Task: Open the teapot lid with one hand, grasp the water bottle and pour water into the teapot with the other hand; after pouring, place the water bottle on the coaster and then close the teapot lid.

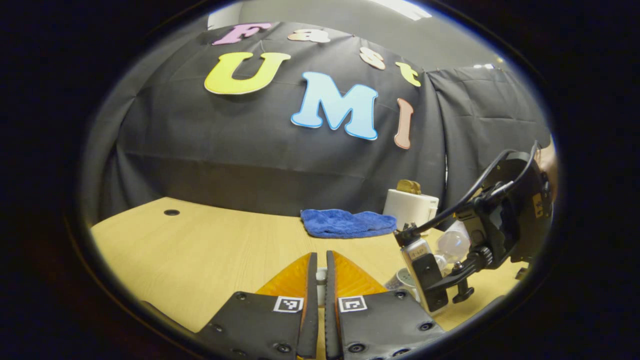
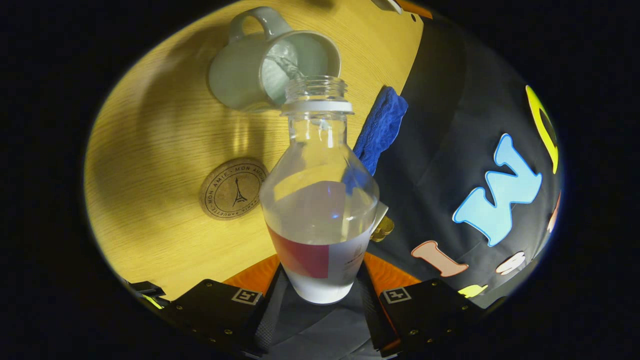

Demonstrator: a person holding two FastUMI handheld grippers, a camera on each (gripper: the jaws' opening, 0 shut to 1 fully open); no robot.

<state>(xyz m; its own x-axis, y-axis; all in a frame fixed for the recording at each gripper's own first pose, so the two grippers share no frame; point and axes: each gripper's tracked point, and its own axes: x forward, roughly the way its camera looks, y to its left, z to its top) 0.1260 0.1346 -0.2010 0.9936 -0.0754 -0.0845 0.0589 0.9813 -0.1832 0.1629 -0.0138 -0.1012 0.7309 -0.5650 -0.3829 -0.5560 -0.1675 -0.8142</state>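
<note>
Clear plastic, tipped over: in the right gripper view the water bottle [image 2: 320, 200] lies tilted with its uncapped mouth at the open rim of the pale green teapot [image 2: 265, 65], and a thin stream of water [image 2: 285, 65] runs from it into the pot. We judge the pouring step to be in hand. The right gripper [image 2: 320, 287] has both fingers pressed on the bottle's labelled lower body, one on each side. Much of the bottle looks empty, with water lying along its lower side; inside the teapot we see some water, but cannot tell how full it is.

In the left gripper view the left gripper [image 1: 320, 272] has its fingers almost together, and something small and pale sits in the narrow gap. We take it for the teapot lid, held up and away from the pot, though too little shows to be sure. Farther off in that view are the right gripper with the bottle, a blue cloth [image 1: 347, 223] and a white box [image 1: 411, 206] at the back of the counter [image 1: 200, 250].

Next we must right the bottle without dripping, then carry it to the round cork coaster [image 2: 233, 189], which lies bare on the counter just beside the teapot, set it upright there and let go. Only then does the lid go back on.
</note>
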